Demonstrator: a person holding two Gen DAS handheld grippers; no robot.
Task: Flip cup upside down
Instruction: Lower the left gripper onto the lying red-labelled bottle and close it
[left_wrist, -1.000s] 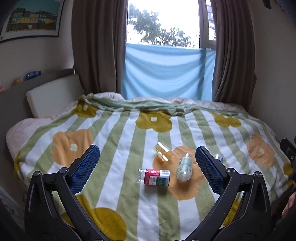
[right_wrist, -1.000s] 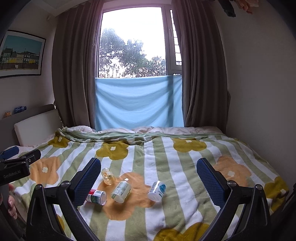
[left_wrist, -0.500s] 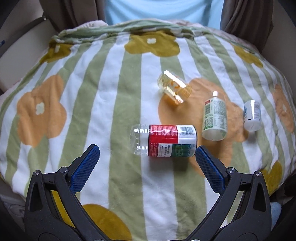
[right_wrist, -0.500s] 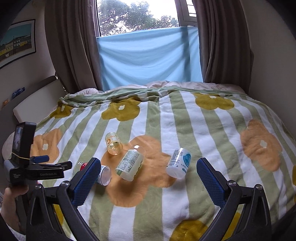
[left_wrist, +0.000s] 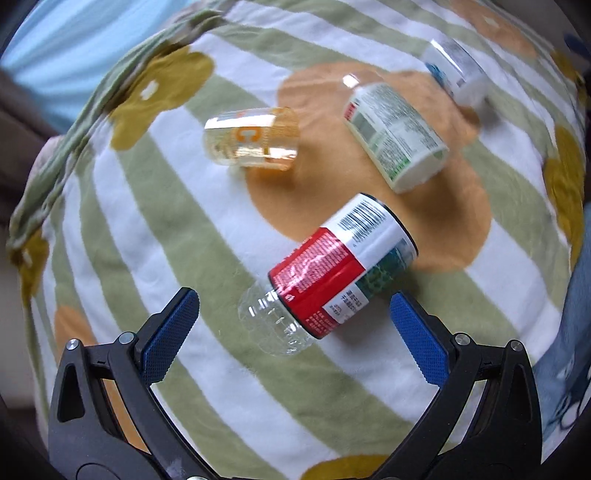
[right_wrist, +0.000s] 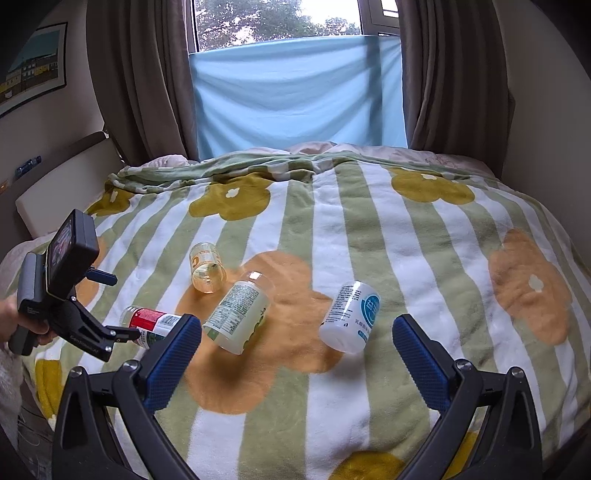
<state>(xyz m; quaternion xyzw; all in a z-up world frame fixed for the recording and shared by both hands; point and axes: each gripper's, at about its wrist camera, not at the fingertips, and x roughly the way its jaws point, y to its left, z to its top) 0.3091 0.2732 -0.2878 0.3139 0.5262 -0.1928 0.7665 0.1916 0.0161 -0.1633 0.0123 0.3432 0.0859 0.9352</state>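
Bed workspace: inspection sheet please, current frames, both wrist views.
Surface: bed blanket, green and white stripes with flower print.
Job's things: four containers, all lying on their sides: red-label bottle, amber cup, green-label bottle, white bottle.
Clutter: nothing seen.
Grippers: left claw open, pads either side of the red-label bottle, not touching; right claw open, empty, held short of the bottles.
Cables: nothing seen.
Surroundings: window with blue sheet, brown curtains, framed picture, headboard; hand on the left handle.
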